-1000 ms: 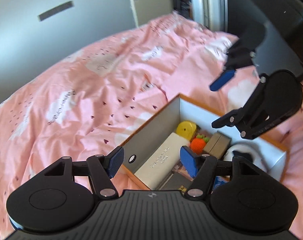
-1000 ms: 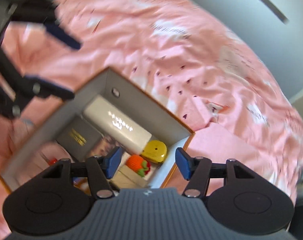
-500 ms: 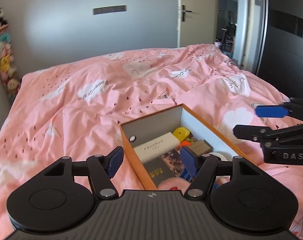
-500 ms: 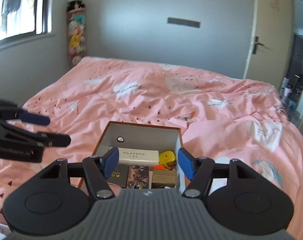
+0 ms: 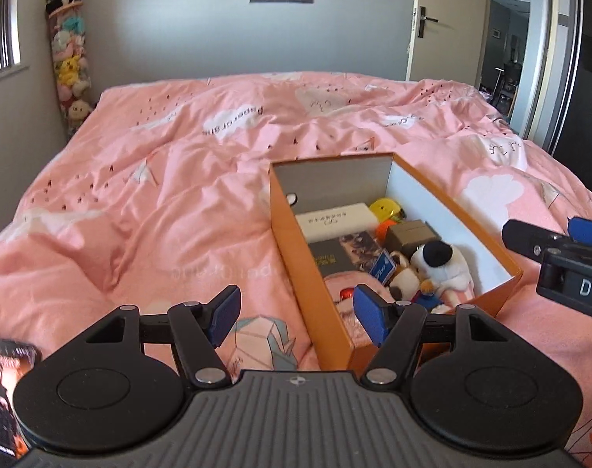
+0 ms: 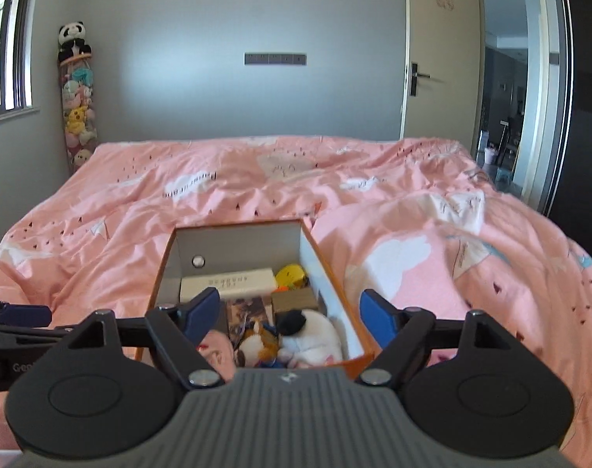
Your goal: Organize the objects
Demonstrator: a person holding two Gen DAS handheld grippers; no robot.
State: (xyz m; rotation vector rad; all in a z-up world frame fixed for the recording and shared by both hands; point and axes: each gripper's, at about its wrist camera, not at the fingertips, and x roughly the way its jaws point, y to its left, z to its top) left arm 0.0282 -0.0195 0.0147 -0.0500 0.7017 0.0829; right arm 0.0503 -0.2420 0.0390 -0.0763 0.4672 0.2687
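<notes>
Objects for the tidying lay packed inside an open orange box (image 5: pixel 307 257) that sat on the pink duvet of the bed (image 5: pixel 171 179), toward the near side. A long white carton (image 5: pixel 336 220) ran across the far end with a yellow round thing (image 5: pixel 381 207) beside it. A small brown box (image 5: pixel 408 233) and a dark booklet (image 5: pixel 329 259) lay flat in the middle, probably so they took little room. The soft toys — a black-and-white plush (image 5: pixel 442 263) and a brown-and-white one (image 6: pixel 256 345) — were heaped at the near end, where bulky things fit on top.

Both grippers stood back from the box rather than in it. The left gripper (image 5: pixel 297 314) had its jaws spread wide and carried nothing, and so did the right gripper (image 6: pixel 290 312), level and pointed across the box. The duvet around the box showed no loose items. A printed card or phone (image 5: pixel 3 394) showed at the lower left edge of the left view — I could not tell what it rested on. Such a scene would suit a box packed already, or a full box waiting to be sorted out.
</notes>
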